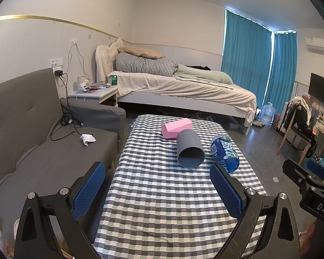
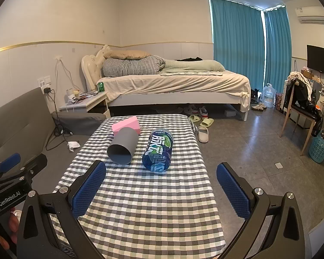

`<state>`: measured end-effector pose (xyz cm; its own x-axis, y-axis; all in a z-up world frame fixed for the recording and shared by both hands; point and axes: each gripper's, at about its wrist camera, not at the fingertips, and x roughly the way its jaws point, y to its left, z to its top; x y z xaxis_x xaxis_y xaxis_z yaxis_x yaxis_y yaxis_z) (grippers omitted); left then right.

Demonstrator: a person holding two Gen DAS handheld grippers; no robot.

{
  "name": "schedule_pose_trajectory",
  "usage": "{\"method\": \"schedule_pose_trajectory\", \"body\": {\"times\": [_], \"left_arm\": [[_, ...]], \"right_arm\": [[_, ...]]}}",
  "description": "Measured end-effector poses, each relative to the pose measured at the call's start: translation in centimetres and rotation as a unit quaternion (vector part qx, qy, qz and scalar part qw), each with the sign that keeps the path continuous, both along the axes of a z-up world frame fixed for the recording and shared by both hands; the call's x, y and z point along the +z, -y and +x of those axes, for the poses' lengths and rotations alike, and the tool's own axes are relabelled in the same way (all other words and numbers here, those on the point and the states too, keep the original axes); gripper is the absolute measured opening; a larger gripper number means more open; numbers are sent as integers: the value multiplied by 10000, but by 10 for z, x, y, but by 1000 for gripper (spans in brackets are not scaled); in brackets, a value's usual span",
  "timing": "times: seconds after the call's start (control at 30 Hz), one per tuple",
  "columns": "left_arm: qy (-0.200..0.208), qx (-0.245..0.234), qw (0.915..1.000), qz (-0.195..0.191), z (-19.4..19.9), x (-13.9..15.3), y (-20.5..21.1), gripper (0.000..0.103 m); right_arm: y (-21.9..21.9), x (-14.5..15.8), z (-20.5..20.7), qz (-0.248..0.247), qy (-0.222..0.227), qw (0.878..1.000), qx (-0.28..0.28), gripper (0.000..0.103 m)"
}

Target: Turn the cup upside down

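Observation:
A grey cup (image 1: 189, 148) lies on its side on the checkered table (image 1: 162, 194), its open mouth facing me; it also shows in the right wrist view (image 2: 122, 146). My left gripper (image 1: 157, 177) is open and empty, well short of the cup. My right gripper (image 2: 161, 180) is open and empty, also short of the cup, which lies ahead to its left. The right gripper's body shows at the right edge of the left wrist view (image 1: 308, 185).
A blue bottle (image 2: 158, 151) lies on its side just right of the cup. A pink block (image 2: 126, 125) sits behind the cup. A grey sofa (image 1: 43, 140) stands left of the table, a bed (image 1: 183, 86) behind, slippers (image 2: 203, 129) on the floor at right.

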<state>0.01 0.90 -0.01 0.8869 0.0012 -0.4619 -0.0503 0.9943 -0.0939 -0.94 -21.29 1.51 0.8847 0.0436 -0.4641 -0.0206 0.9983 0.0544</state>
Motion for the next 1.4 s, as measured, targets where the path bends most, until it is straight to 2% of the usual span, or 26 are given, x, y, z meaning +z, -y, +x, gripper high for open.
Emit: {"method": "schedule_pose_trajectory", "body": {"times": [1.4], "left_arm": [[-18, -34, 10000, 89, -1, -1, 3, 101]], "right_arm": [[2, -3, 6, 29, -67, 10000, 17, 103]]}}
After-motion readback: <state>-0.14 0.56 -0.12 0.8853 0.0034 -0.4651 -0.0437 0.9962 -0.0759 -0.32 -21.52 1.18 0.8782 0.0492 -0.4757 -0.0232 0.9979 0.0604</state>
